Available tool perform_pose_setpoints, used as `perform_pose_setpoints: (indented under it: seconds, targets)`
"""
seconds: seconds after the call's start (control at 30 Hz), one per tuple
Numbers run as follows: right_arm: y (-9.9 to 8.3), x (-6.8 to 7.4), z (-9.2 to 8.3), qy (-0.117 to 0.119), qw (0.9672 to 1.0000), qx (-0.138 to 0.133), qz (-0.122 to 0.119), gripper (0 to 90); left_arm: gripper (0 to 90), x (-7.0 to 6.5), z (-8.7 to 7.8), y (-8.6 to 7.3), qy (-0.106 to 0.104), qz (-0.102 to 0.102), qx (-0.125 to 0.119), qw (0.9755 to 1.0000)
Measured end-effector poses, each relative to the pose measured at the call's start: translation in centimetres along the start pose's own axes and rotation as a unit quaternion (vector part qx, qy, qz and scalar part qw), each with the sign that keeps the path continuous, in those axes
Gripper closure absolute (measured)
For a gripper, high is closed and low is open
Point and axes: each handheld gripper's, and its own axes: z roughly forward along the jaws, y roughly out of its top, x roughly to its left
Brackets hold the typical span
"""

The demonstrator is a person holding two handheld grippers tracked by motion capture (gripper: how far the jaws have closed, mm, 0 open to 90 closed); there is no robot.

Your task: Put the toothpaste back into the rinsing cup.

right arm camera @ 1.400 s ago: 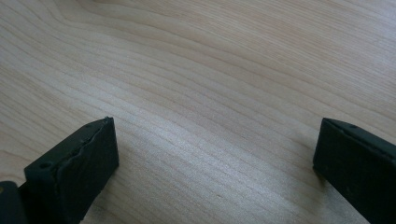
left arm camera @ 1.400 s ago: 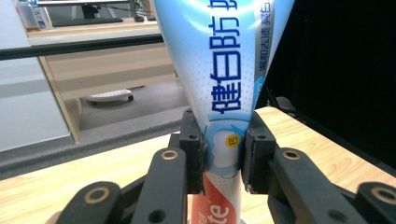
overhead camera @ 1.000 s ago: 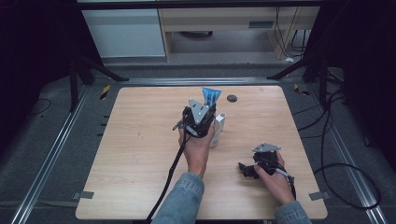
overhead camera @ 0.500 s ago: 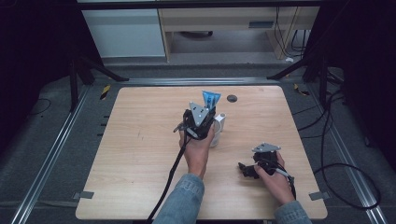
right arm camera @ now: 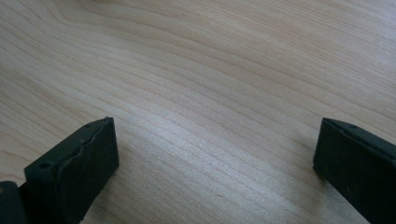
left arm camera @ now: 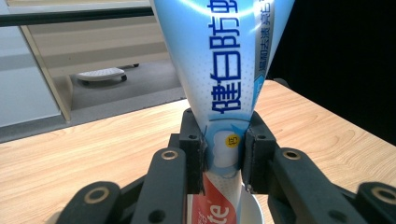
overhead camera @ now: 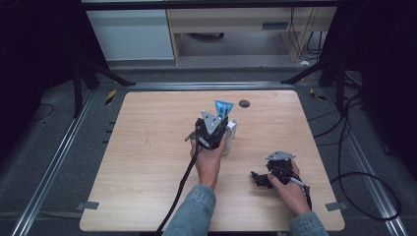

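The left gripper [left arm camera: 223, 161] clamps a blue-and-white toothpaste tube [left arm camera: 222, 70] printed with "健白防蛀"; red lettering ending "te" shows below. The tube stands upright over a white cup [overhead camera: 230, 132], nearer the table's [overhead camera: 147, 147] far edge. The right gripper [right arm camera: 215, 154], jaws wide, holds nothing near the right edge.
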Motion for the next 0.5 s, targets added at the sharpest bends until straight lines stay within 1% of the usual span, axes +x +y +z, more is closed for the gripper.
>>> perform_pose_setpoints:
  seconds: [0.1,0.2,0.3,0.5]
  targets:
    - [0.0,0.0,0.0,0.0,1.0,0.0,0.0,0.4,73.0,0.02,0.11,-0.15,0.0,-0.002,0.003,1.0]
    - [0.02,0.06,-0.01,0.0,1.0,0.001,0.005,0.4,72.9,0.1,0.17,-0.21,-0.001,-0.002,0.007,1.0]
    - [0.0,-0.02,0.0,0.0,1.0,0.0,-0.001,0.4,72.9,0.11,0.19,-0.26,-0.001,-0.002,0.009,1.0]
    - [0.0,0.0,0.0,0.0,1.0,0.0,0.0,0.4,72.9,0.22,0.3,-0.36,-0.001,-0.004,0.016,0.9999]
